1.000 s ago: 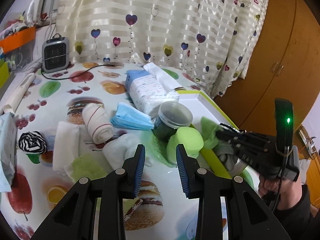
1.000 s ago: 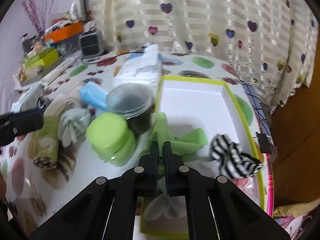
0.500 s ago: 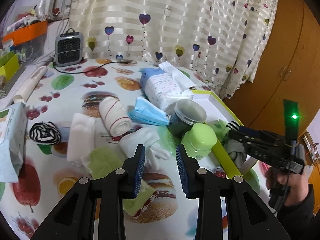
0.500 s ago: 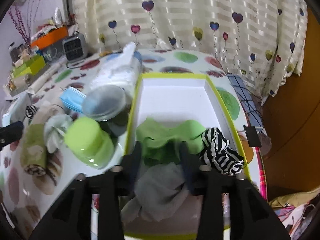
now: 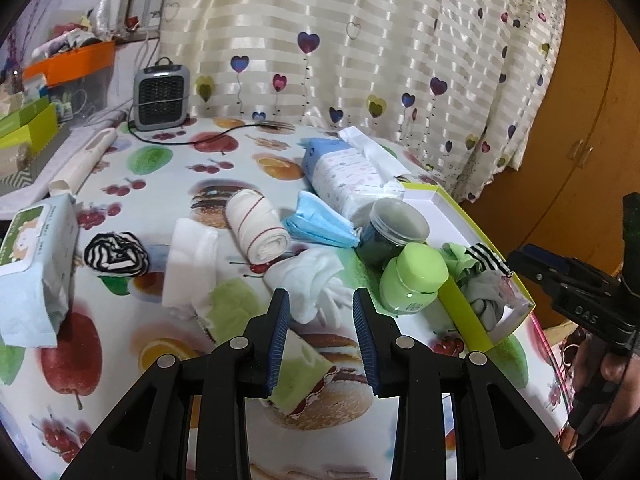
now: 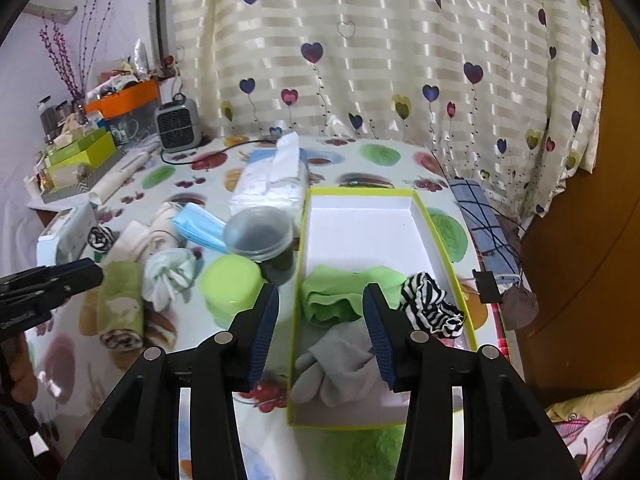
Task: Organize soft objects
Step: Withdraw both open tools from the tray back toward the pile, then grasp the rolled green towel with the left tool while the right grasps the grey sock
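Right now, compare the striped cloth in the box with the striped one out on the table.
The striped cloth in the box lies loose and sprawled against the green cloth; the striped cloth on the table is a tight, rounded bundle, apart from its neighbours. One is already sorted into the box, the other not. Both are black-and-white striped.

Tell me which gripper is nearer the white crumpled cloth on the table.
Left. The left gripper hangs right over the white crumpled cloth; the right gripper is off over the box, beyond the green jar.

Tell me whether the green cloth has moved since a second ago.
Yes. The green cloth left the right gripper, whose jaws have just been opening, and now lies flat in the white box beside the grey glove.
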The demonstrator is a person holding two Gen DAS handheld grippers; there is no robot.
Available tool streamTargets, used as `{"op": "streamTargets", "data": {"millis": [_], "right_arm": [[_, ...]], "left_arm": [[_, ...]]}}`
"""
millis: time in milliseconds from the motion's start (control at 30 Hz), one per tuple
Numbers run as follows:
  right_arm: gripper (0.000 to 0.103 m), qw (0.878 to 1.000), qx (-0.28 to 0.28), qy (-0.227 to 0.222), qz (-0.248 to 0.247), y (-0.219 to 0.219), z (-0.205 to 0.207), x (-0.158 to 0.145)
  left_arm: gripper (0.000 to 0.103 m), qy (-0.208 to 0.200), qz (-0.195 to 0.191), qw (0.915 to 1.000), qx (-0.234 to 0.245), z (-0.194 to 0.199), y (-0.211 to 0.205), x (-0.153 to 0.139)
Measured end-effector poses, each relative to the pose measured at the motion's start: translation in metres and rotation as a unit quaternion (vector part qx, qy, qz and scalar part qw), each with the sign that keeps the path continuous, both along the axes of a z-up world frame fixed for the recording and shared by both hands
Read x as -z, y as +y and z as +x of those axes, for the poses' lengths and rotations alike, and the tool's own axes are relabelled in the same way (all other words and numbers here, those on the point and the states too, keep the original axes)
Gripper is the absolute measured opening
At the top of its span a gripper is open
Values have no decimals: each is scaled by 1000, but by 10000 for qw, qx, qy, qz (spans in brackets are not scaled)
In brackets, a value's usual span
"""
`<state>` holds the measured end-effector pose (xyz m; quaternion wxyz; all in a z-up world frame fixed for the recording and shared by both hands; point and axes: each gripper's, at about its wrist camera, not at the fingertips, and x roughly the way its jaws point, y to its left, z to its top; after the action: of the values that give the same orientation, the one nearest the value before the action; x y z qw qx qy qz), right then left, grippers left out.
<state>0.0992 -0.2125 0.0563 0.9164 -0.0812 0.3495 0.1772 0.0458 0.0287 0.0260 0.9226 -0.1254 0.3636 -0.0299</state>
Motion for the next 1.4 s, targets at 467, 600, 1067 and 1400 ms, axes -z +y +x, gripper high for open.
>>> {"op": "streamTargets", "data": {"millis": [467,600,1067,1400], "right_arm": [[45,9987,-463,-33,189,21,-23,-8],[45,9982,-553,-46,216,26,-25,-9],[45,9958,-884,-44,229,47,-31,-7],[45,9932,-1157,55,137,64,-30,1]], "left_arm": [[41,60,-16,9995,-320,-12,22,6],[43,126,-25,9989,-453,-15,33,10],[53,496,-258,9979,-341,-7,32,38],[58,832,-606,9938,-424,10,29,57]]}}
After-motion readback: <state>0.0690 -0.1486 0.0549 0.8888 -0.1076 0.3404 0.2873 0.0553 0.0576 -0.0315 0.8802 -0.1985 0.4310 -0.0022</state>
